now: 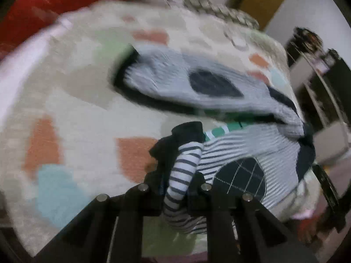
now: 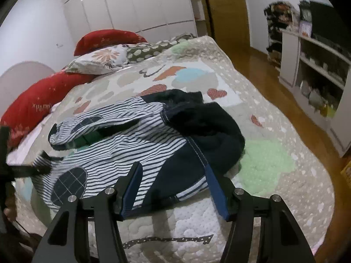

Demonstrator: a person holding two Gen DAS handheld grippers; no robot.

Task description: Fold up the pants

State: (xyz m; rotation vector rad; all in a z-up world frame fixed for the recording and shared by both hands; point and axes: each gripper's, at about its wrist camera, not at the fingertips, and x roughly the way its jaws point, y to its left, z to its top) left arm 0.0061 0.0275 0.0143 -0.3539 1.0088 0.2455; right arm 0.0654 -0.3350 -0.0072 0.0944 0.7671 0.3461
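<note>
Striped navy-and-white pants (image 2: 122, 140) with dark checked knee patches and a navy seat lie crumpled on the patterned quilt (image 2: 263, 160). In the left wrist view, which is blurred, my left gripper (image 1: 178, 184) is shut on the cuff end of one striped leg (image 1: 186, 171), with the dark cuff sticking up past the fingertips. The other leg (image 1: 197, 83) lies farther off. My right gripper (image 2: 173, 168) is open, its blue pads (image 2: 131, 188) straddling the navy waist part of the pants without pressing it. The left gripper (image 2: 41, 166) shows at the left edge of the right wrist view, at the leg end.
Red pillows (image 2: 39, 100) and a floral pillow (image 2: 98, 61) sit at the head of the bed. The bed's right edge drops to a wooden floor (image 2: 274, 72). White shelves (image 2: 318, 65) stand against the far right wall, and a white wardrobe (image 2: 131, 6) stands behind the bed.
</note>
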